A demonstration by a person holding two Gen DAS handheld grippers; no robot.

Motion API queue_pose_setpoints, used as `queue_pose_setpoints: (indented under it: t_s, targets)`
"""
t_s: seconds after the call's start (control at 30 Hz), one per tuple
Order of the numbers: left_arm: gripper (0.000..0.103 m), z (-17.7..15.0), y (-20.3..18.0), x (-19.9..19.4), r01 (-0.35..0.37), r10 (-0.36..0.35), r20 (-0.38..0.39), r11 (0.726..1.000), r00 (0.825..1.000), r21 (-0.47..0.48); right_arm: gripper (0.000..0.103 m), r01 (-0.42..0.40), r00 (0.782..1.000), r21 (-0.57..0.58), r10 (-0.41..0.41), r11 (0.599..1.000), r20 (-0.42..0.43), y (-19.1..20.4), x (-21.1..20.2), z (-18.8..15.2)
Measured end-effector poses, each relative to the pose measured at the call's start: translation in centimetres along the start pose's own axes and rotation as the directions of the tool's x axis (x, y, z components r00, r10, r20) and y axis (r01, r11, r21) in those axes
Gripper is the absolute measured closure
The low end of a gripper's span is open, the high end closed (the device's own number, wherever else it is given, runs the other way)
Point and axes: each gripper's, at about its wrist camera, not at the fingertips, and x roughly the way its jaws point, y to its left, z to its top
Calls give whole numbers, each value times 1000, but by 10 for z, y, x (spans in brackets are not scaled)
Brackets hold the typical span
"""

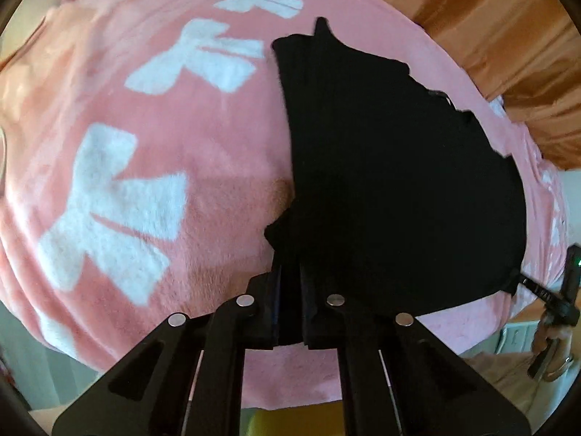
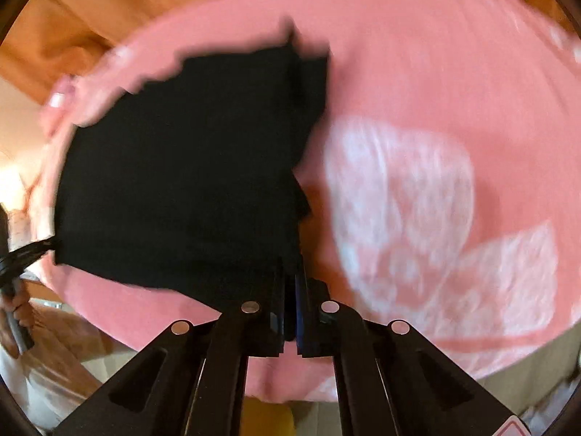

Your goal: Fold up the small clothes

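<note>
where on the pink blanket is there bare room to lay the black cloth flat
Left view: the pink blanket lies bare between the black garment and the white bow prints. Right view, blurred: bare pink beyond and right of the garment. Crowded: the near edge, where the left claw and right claw each pinch the garment; the far side borders the orange curtain.

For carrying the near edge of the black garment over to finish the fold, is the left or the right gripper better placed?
Neither clearly: both. The left gripper and right gripper are each shut on a near corner of the black garment, which is spread on the pink blanket. Probably they should move together.
</note>
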Motion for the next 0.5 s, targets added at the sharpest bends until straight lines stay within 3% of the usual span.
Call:
queue_pose_setpoints:
  t_s: [0.1,0.2,0.23,0.27,0.3,0.33,0.37,0.43,0.5]
  targets:
    - [92,5,-2,-4,-5,5,10,1000,1000,-4,95,-15,1000,26,14,1000,17,-2,-5,7]
    - [83,22,-9,-25,6,-6,83,1000,997,0,83,-4,992,90,-8,996,126,-9,-36,17]
    - [65,31,-14,-30,4,-4,113,1000,994,1,82,-1,984,75,-13,997,178,-5,-49,25]
    - [42,44,-19,-35,-19,20,145,1000,989,-3,73,-4,976,51,-7,999,218,1,-58,35]
    - [35,53,-25,-36,-31,30,160,1000,987,-1,66,-4,969,30,-3,1000,246,7,-63,47]
    - [35,65,-30,-32,-34,31,170,999,985,16,51,4,963,10,-7,1000,270,13,-64,61]
    - [34,75,-37,-29,-53,46,176,998,983,33,43,19,961,-18,-13,1000,275,19,-57,77]
    - [35,103,-42,-9,-124,116,182,992,976,31,43,68,967,-40,-56,997,248,22,-35,101]
    - [36,121,-37,11,-140,139,193,990,971,-11,44,95,973,-25,-87,995,215,18,-8,119]
